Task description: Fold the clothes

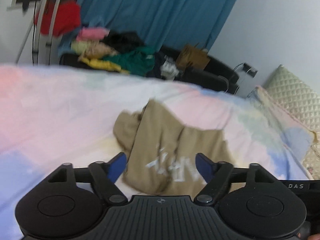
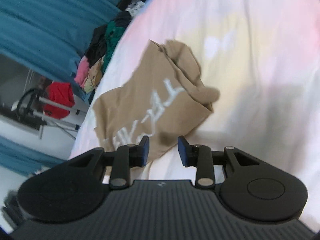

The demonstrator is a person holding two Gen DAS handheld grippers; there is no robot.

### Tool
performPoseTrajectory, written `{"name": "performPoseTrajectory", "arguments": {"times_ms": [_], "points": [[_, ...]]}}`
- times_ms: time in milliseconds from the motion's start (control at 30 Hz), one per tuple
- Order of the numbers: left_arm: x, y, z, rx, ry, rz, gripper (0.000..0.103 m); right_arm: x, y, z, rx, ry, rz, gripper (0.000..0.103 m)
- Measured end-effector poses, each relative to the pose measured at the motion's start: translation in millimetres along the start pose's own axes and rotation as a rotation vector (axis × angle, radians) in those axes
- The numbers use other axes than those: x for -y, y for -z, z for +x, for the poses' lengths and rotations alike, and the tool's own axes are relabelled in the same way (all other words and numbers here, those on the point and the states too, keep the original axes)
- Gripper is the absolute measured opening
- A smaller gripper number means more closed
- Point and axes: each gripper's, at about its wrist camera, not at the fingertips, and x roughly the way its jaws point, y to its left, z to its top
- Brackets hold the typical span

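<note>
Bedroom. Bed with a pastel sheet (image 1: 60, 110) in pink, blue and pale yellow fills most of both views. Behind it: teal curtain (image 1: 160, 10), a heap of mixed clothes (image 1: 120, 54) along the far edge, a red garment (image 1: 60, 20) on a rack, a quilted cream pillow (image 1: 290, 100) at the right.

Tan T-shirt (image 1: 170, 140) with white lettering lies on the sheet, roughly in the middle of the bed. It is bunched: one side rolled into a thick wad, a corner turned up, lettering creased. No clean edges or flat panels visible.

Left gripper (image 1: 161, 165): jaws spread wide, nothing pinched; the near hem of the shirt lies in the gap between them, but the pads do not press it.

Right gripper (image 2: 163, 149): jaws partly apart, released. A corner of the shirt sits in or just beyond the gap; contact with the pads not visible.

Progress, judged: early. Shirt dropped on the bed but neither spread nor folded. Remaining: flatten it, fold sides, fold lengthwise. The heap behind looks unfolded too.
</note>
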Motion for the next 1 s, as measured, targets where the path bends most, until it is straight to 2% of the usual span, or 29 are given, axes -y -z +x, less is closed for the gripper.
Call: {"name": "performPoseTrajectory", "arguments": {"times_ms": [200, 233, 267, 300, 333, 367, 567, 700, 800, 867, 1000], "points": [[50, -24, -94, 0.145, 0.002, 0.116, 0.088, -51, 6, -85, 0.131, -0.051, -0.197, 0.036], [57, -27, -111, 0.169, 0.004, 0.129, 0.089, -58, 8, -100, 0.153, -0.061, -0.229, 0.043], [66, -29, -128, 0.188, 0.005, 0.145, 0.091, -66, 12, -115, 0.178, -0.069, -0.262, 0.057], [73, -31, -142, 0.204, 0.011, 0.158, 0.094, -73, 15, -131, 0.203, -0.078, -0.294, 0.067], [79, -32, -157, 0.221, 0.017, 0.170, 0.097, -81, 20, -147, 0.236, -0.084, -0.330, 0.083], [85, -33, -171, 0.237, 0.023, 0.182, 0.103, -88, 26, -162, 0.268, -0.090, -0.366, 0.087], [110, -28, -246, 0.307, 0.033, 0.242, 0.103, -112, 57, -232, 0.373, -0.110, -0.545, 0.086], [114, -9, -286, 0.330, 0.017, 0.270, 0.103, -116, 82, -262, 0.450, -0.102, -0.626, 0.086], [111, 7, -305, 0.366, -0.039, 0.267, 0.103, -114, 104, -280, 0.536, -0.102, -0.658, 0.086], [107, 15, -313, 0.373, -0.045, 0.265, 0.103, -110, 118, -288, 0.584, -0.108, -0.677, 0.086], [96, 31, -321, 0.366, -0.057, 0.281, 0.103, -105, 140, -288, 0.605, -0.105, -0.719, 0.086]]}}
